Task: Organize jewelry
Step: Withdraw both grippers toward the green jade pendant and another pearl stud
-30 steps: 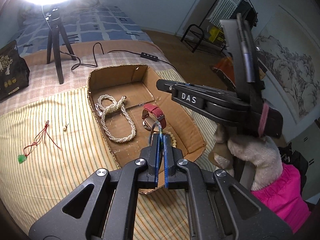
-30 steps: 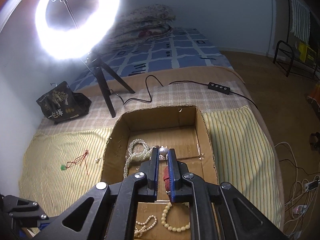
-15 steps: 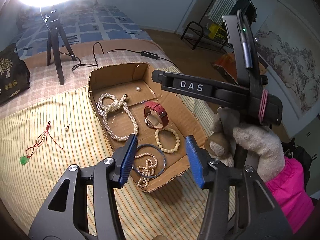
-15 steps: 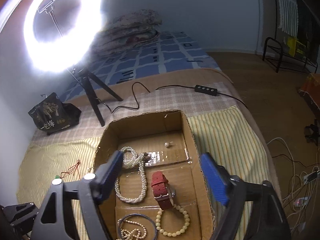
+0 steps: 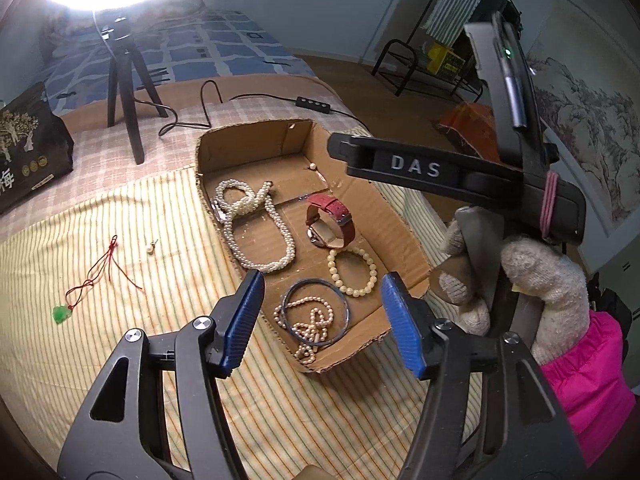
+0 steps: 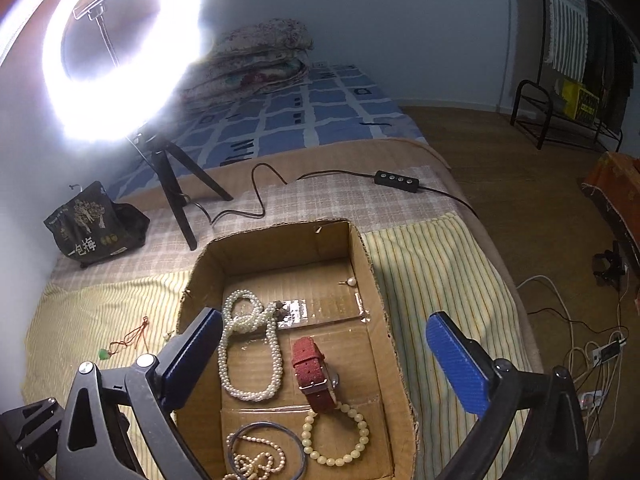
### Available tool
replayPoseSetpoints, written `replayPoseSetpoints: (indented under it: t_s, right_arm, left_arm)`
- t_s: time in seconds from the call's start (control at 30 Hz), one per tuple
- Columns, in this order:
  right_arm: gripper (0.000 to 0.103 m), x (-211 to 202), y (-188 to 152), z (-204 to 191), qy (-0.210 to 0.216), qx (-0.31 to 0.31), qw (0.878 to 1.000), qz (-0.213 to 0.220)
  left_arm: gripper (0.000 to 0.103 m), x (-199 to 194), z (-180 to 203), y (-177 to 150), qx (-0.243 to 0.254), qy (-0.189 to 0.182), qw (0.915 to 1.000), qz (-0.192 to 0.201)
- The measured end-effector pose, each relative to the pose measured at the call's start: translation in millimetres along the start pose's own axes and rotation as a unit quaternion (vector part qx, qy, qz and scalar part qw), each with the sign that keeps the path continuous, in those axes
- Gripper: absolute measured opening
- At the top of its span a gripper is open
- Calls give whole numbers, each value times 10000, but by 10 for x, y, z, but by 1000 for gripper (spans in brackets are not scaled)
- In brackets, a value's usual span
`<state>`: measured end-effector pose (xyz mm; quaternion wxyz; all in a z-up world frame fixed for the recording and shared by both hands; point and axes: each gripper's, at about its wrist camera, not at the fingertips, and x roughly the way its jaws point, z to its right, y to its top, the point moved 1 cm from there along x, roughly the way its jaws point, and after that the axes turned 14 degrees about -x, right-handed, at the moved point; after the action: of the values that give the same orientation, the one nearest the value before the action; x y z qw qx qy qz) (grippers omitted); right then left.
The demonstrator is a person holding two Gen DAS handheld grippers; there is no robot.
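Grippers, left gripper (image 5: 322, 322) and right gripper (image 6: 324, 364), are hanging spread and empty, having just been opening, over the cardboard box (image 5: 404, 236) mid-bed, risking snagging the pendant cord (image 5: 100, 272) lying outside its left wall.

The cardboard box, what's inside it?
Inside the cardboard box: a long pearl necklace, a red watch, a bead bracelet, a thin bangle around small pearls, and one pearl earring. The gripper's fingers hide the near corners.

left gripper (image 5: 322, 322): fingers just opened, empty | right gripper (image 6: 326, 354): fingers just opened wide, empty
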<state>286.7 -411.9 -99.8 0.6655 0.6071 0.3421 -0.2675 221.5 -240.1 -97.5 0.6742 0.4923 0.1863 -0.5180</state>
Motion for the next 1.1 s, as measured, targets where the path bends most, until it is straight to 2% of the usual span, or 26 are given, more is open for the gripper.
replayPoseSetpoints:
  t_s: [0.27,0.4,0.6,0.87,1.1]
  right_arm:
    - [102,-115,30,-110,173,-11,9998,114]
    - [99,-157,61,-186,367,55,9992,160]
    - [93,-198,93,-403,481,-154,9986,186]
    - [88,-215,165,-772,762,-466,9957,225]
    - [74,-41,210,-1151,1035,-736,9919,45]
  left_arm:
    - [62,-182,-200,43,-52,101,9998,177]
    - [62,-254,-319,57,-80,197,9995,238]
    - [62,-412,-618,83,-50,494,9980,387]
    - [62,-663,-1203,99,-39,1094,9919,638]
    - [62,-701,-1577,34,168,1419,9879,605]
